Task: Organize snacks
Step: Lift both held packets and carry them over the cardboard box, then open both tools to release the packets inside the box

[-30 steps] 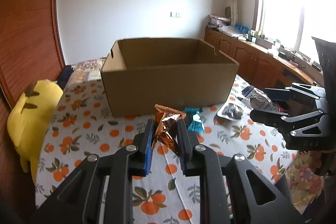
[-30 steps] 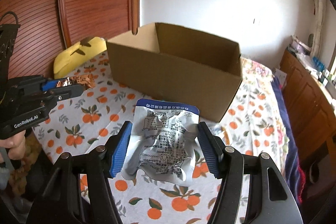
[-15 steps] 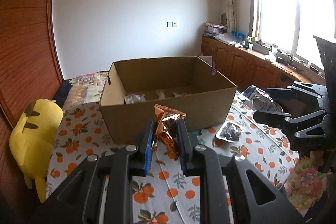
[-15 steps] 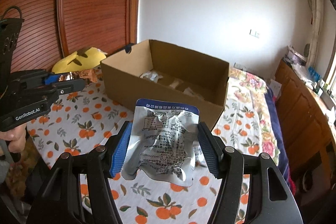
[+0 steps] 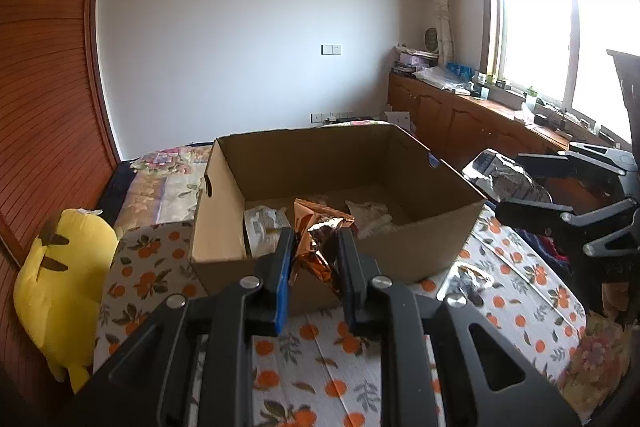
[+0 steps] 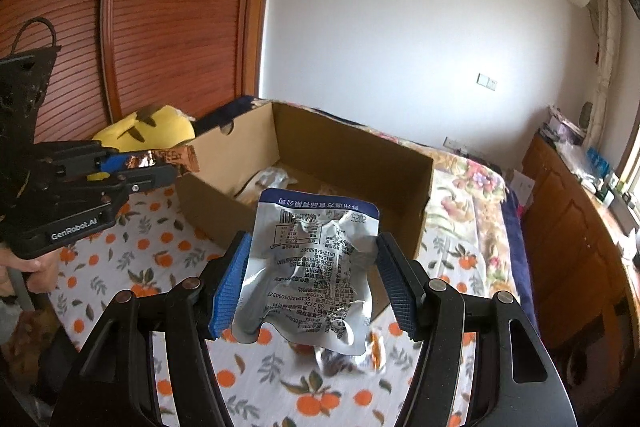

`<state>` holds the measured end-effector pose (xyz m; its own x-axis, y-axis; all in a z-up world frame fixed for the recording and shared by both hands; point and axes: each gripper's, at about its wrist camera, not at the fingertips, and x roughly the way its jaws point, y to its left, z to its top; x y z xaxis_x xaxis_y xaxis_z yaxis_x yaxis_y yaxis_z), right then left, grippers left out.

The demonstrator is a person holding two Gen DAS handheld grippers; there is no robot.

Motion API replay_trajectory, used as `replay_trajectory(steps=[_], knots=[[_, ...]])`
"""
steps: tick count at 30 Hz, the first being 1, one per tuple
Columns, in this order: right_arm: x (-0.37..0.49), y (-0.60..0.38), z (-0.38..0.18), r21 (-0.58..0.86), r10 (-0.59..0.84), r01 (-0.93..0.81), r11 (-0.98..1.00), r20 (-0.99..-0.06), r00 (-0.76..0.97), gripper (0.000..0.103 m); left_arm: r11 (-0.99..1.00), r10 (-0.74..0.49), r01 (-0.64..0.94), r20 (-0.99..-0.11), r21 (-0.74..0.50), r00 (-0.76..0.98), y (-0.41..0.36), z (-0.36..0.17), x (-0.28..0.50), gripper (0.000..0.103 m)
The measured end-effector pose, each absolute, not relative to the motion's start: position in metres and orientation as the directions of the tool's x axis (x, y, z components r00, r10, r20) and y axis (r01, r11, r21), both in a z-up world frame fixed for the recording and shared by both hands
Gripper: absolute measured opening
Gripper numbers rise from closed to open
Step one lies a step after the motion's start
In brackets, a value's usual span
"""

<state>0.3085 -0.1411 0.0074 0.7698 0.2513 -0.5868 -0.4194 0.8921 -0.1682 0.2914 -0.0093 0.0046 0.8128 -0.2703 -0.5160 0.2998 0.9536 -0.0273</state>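
Orange-print tablecloth [image 5: 308, 359] showing under both grippers. Left gripper [image 5: 314, 267] pinching copper wrapper [image 5: 316, 247], right gripper [image 6: 310, 281] clamping silver pouch [image 6: 312, 267]. Cardboard box [image 5: 400, 251] sitting open just ahead, below both; left one hovering nearer rim.

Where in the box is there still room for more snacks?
The cardboard box is crowded at its front-left, where pale packets lie on the floor. The floor along the back wall and toward the right corner looks bare. On the orange-print tablecloth, the patch left of the box is free; a loose packet sits by the box's right corner.
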Motion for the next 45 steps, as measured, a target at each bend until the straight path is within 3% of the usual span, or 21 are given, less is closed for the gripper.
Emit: replay_trajectory(steps=[15,30,37,45], knots=[[0.385,-0.128,-0.025,-0.207,0.222,-0.440,0.874,-0.635,0.740,0.064,0.958,-0.258,0.285,-0.541,-0.036,0.800,-0.003,-0.023,0.358,0.018],[0.429,-0.136,-0.057,-0.147,0.213,-0.401,0.904,-0.660,0.721,0.064,0.955,-0.266,0.291,-0.576,-0.051,0.773,-0.004,-0.050,0.392,0.019],[0.439,-0.148,-0.065,-0.066,0.246,-0.391,0.918,-0.678,0.693,0.065,0.952,-0.280,0.297,-0.583,-0.069,0.763,-0.004,-0.051,0.399,0.024],[0.433,-0.148,-0.064,-0.089,0.229,-0.379,0.921,-0.664,0.712,0.069,0.949,-0.287,0.308,-0.592,-0.068,0.753,-0.006,-0.048,0.394,0.029]])
